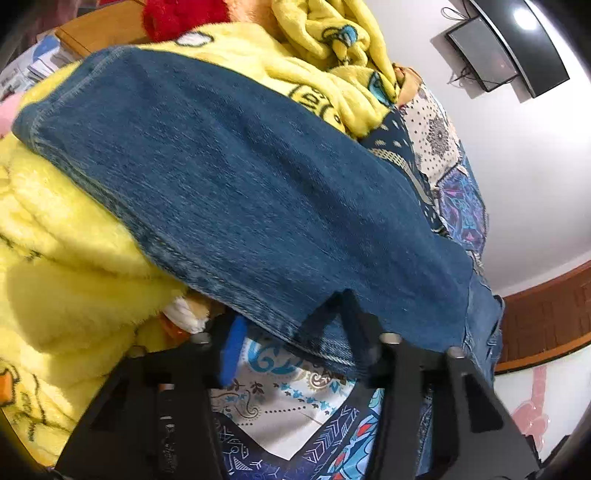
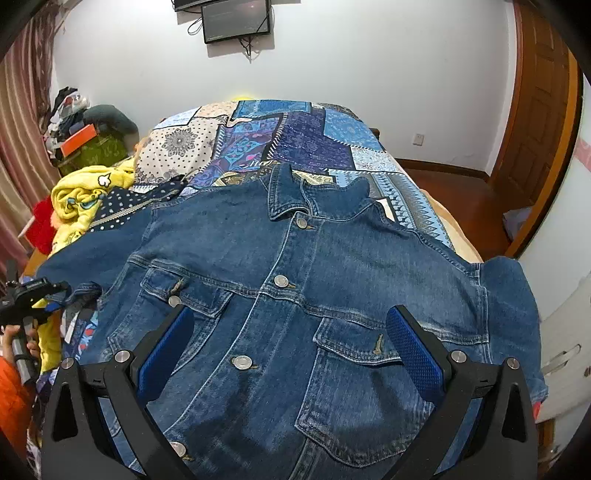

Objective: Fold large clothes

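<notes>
A blue denim jacket (image 2: pixel 295 295) lies front up and buttoned on the patchwork bedspread (image 2: pixel 303 140), collar toward the far wall. My right gripper (image 2: pixel 291 339) is open just above the jacket's chest, between its two flap pockets. In the left wrist view the jacket's left sleeve (image 1: pixel 229 184) stretches away over a yellow blanket. My left gripper (image 1: pixel 291 328) is open at the sleeve's near hem, its right finger under the denim edge and the left blue pad beside it. It also shows in the right wrist view (image 2: pixel 55 295) at the sleeve end.
A fluffy yellow blanket (image 1: pixel 55 266) and a red plush item (image 1: pixel 173 18) are piled at the bed's left side. A cluttered stack (image 2: pixel 81 133) stands by the curtain. A monitor (image 2: pixel 236 18) hangs on the far wall. A wooden door (image 2: pixel 535 129) is at right.
</notes>
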Demonstrator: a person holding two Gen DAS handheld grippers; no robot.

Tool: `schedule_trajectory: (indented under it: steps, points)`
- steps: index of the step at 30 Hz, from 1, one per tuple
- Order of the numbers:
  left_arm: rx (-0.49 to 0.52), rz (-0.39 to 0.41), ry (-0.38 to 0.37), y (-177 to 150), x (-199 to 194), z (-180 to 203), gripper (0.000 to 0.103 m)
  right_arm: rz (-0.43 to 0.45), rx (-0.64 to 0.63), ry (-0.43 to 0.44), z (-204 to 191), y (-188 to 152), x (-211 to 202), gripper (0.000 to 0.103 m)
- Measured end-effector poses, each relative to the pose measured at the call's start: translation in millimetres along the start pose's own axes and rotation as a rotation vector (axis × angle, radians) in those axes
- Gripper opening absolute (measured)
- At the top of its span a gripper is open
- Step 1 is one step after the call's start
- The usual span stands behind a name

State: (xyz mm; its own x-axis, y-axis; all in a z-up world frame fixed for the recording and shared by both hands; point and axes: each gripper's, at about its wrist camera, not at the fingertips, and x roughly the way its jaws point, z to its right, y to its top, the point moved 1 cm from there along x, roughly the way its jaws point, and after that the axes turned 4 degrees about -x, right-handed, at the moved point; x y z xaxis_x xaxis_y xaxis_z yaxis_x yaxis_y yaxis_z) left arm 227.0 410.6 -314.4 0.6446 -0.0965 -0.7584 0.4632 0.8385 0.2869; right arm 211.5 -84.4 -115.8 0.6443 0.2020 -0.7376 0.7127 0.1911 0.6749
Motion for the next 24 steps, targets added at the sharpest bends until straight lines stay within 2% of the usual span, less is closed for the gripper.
schedule_trajectory:
  steps: [1,2,5,8,11,13,19,21,24]
  points:
    - [0.013,0.007,0.02,0.0,-2.5,1.5,0.029,0.002,0.003,0.002,0.7,-0.2,-1.2,0.103]
    - [0.025,0.012,0.031,-0.6,-5.8,2.4,0.027,0.005,0.007,0.004,1.6,-0.1,-3.0,0.103]
    - [0.029,0.01,0.013,1.6,-14.3,10.6,0.011,0.014,0.018,0.012,4.2,0.5,-8.4,0.103]
    - [0.09,0.06,0.053,4.7,-30.4,30.5,0.011,0.022,0.036,0.025,7.6,0.7,-14.7,0.103]
    - [0.209,0.146,0.107,8.1,-49.8,69.1,0.011,0.038,0.049,0.031,12.3,-0.1,-22.1,0.103]
    - [0.281,0.195,0.116,9.5,-62.6,97.9,0.01,0.046,0.057,0.03,16.3,-1.4,-26.6,0.103]
    - [0.475,0.279,0.024,-0.7,-89.1,194.6,0.007,0.066,0.122,0.06,37.6,-7.1,-40.6,0.103]
    - [0.543,0.276,-0.025,-14.5,-90.2,228.8,0.006,0.063,0.154,0.079,45.7,-10.0,-43.3,0.103]
    - [0.667,0.246,-0.096,-52.8,-83.0,282.6,0.006,0.052,0.209,0.108,58.2,-14.3,-46.2,0.103]
